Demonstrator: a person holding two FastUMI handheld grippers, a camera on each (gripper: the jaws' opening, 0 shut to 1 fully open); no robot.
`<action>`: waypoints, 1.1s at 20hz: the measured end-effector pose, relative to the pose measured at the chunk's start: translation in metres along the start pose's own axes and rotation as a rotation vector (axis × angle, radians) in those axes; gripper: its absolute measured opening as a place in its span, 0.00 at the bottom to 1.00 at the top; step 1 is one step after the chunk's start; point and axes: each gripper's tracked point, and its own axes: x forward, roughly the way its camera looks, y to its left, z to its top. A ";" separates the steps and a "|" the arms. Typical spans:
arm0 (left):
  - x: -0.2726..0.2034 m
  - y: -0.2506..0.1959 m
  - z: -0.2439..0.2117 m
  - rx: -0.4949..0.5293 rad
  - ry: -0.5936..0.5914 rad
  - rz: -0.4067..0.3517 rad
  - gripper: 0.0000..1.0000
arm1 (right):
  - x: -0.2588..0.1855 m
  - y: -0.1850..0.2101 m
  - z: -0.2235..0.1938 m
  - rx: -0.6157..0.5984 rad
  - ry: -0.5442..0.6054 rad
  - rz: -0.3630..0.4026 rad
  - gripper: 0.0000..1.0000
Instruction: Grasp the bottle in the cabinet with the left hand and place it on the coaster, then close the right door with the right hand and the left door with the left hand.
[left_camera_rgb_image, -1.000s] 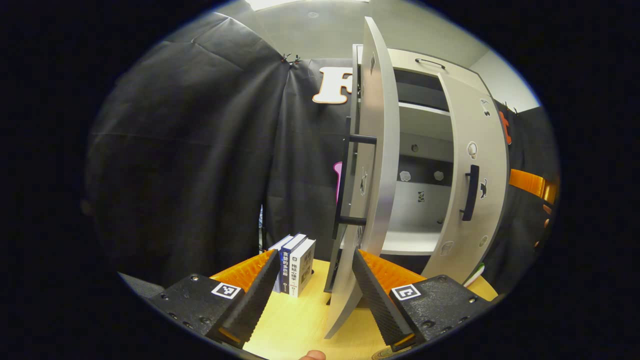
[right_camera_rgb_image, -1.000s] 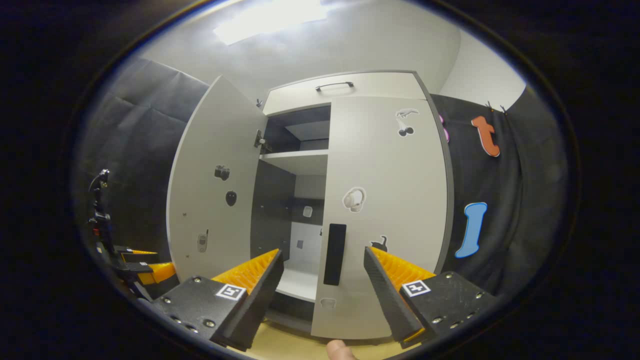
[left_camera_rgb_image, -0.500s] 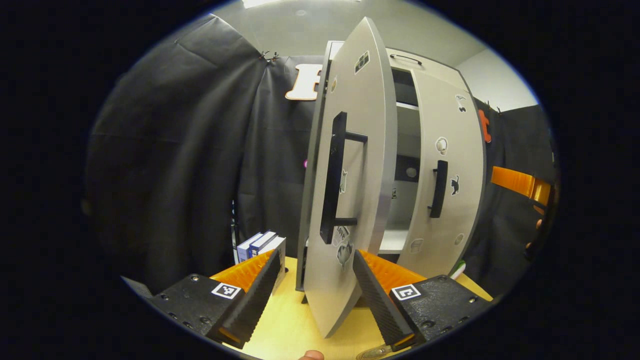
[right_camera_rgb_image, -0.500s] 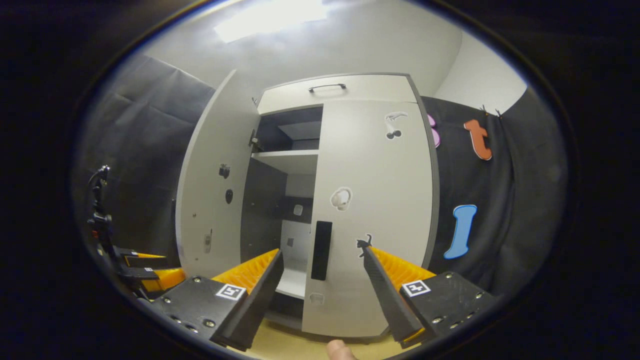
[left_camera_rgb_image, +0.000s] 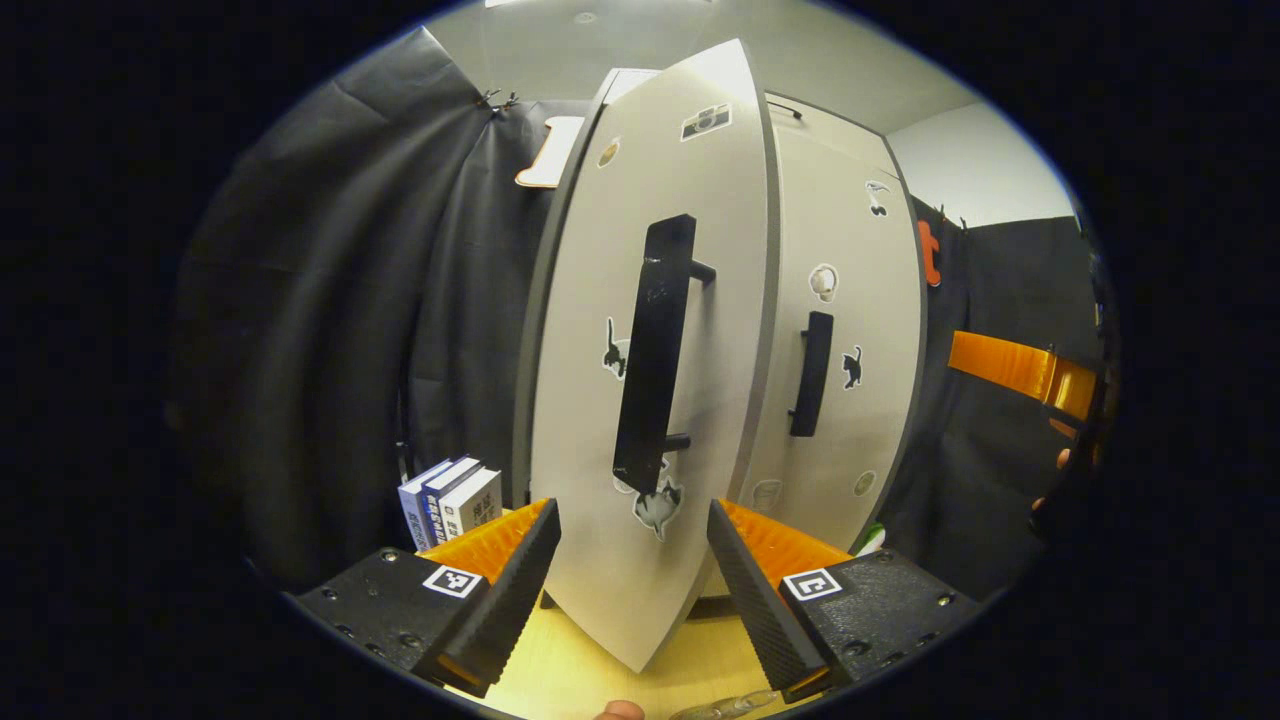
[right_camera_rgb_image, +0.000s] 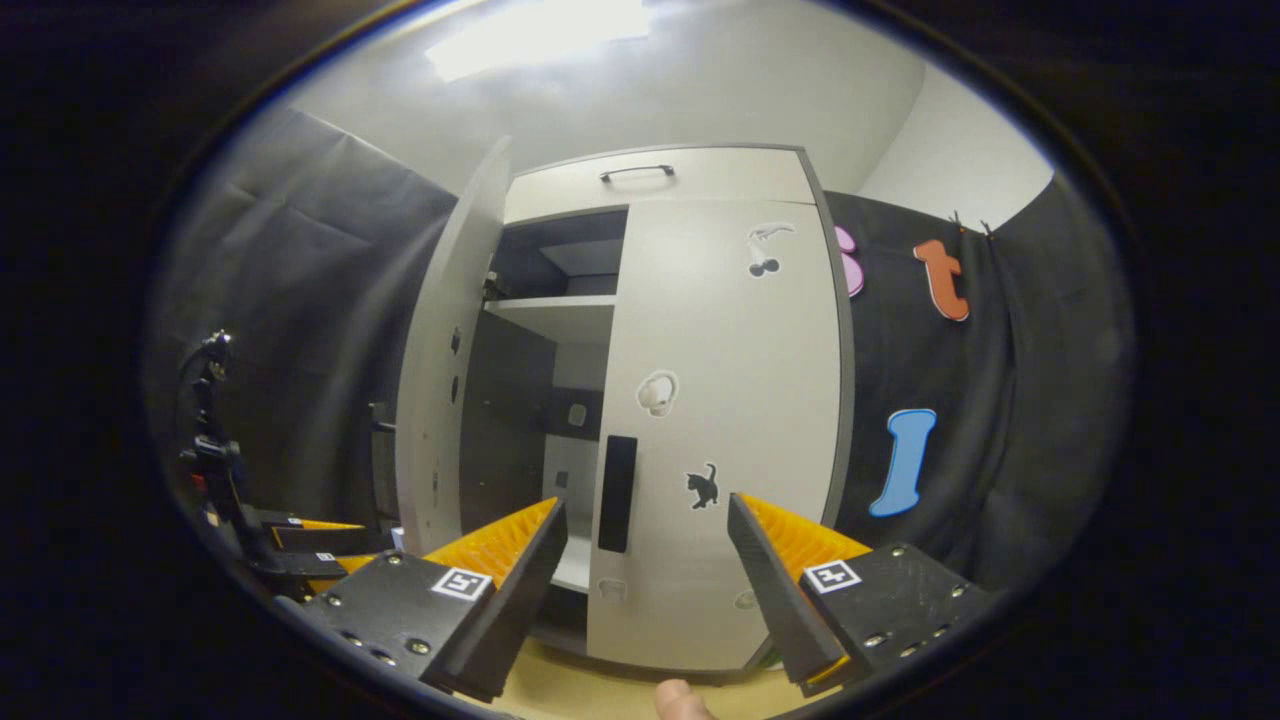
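Note:
The grey cabinet's left door (left_camera_rgb_image: 610, 480) stands partly ajar, its front with a long black handle (left_camera_rgb_image: 655, 350) facing me in the left gripper view. My left gripper (left_camera_rgb_image: 630, 510) is open, and the door's lower end sits between its fingers. The right door (left_camera_rgb_image: 850, 300) lies shut against the cabinet. In the right gripper view the right door (right_camera_rgb_image: 730, 400) is shut, the left door (right_camera_rgb_image: 440, 360) hangs ajar, and a shelf (right_camera_rgb_image: 555, 312) shows in the gap. My right gripper (right_camera_rgb_image: 647, 505) is open and holds nothing, a little in front of the right door's handle (right_camera_rgb_image: 617, 492). A clear object (left_camera_rgb_image: 720, 708) peeks in at the bottom edge.
The cabinet stands on a yellow wooden table (left_camera_rgb_image: 590, 650). Three upright books (left_camera_rgb_image: 450, 500) sit left of the cabinet. My right gripper's finger (left_camera_rgb_image: 1010, 365) shows at the far right of the left gripper view. My left gripper (right_camera_rgb_image: 300, 545) appears low at the left of the right gripper view.
The left door has swung from wide open towards the cabinet, with my left gripper following it. The right door has stayed shut, and my right gripper has shifted slightly.

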 end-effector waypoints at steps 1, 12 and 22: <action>0.002 -0.004 0.000 0.001 0.002 -0.008 0.94 | -0.001 -0.003 0.000 0.000 0.001 -0.006 0.98; 0.007 -0.002 0.005 -0.010 -0.014 0.008 0.94 | 0.001 -0.013 -0.002 0.013 0.008 -0.018 0.98; 0.000 -0.008 0.009 0.000 -0.020 0.003 0.94 | -0.008 -0.013 0.002 0.011 0.010 -0.014 0.98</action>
